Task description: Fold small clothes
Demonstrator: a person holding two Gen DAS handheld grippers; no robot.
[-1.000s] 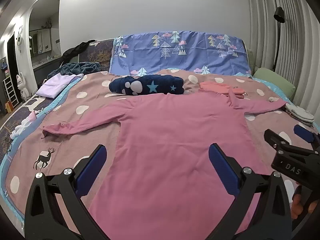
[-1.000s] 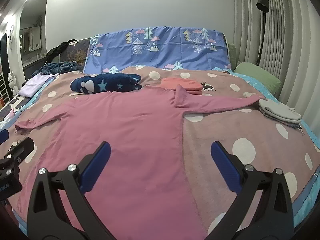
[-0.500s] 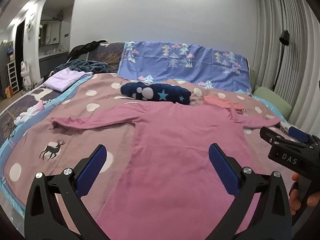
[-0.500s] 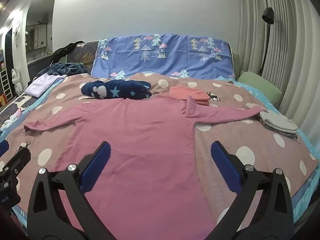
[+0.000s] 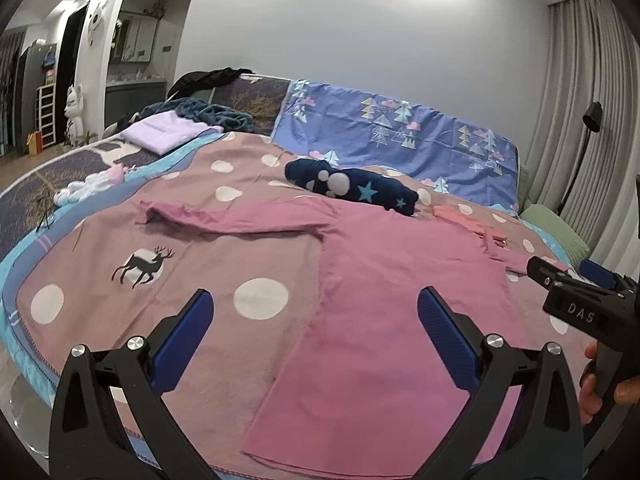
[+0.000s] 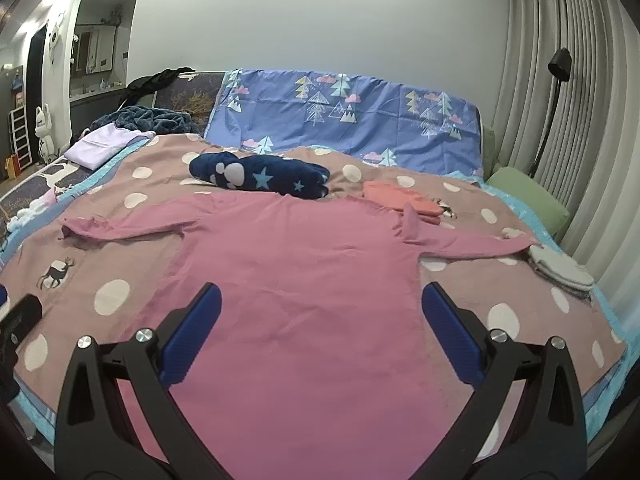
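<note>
- On the bed [image 6: 520,292], over its brown dotted cover, a pink long-sleeved shirt [image 6: 296,280] lies spread flat with the hem toward the cameras and both sleeves stretched out to the sides.
- The left tongs [image 5: 314,320] hover above the shirt's left hem area, blue fingers wide apart and holding nothing; one finger sits over the bare cover, the other over the pink cloth.
- The right tongs [image 6: 320,316] hang over the middle of the shirt, also spread wide and empty.
- In the left wrist view the right tongs' black body shows at the right edge, with a hand [image 5: 600,384] gripping its handle.
- Just beyond the shirt's collar lies a dark blue rolled garment [image 6: 260,176] with stars and paw prints; beside it, near the right shoulder, a folded coral piece [image 6: 396,196].
- A grey folded stack [image 6: 560,270] rests at the tip of the right sleeve.
- A lilac folded cloth [image 5: 164,134] lies far left, well apart from the shirt.
- A blue tree-print sheet [image 6: 348,120] covers the head of the bed.
</note>
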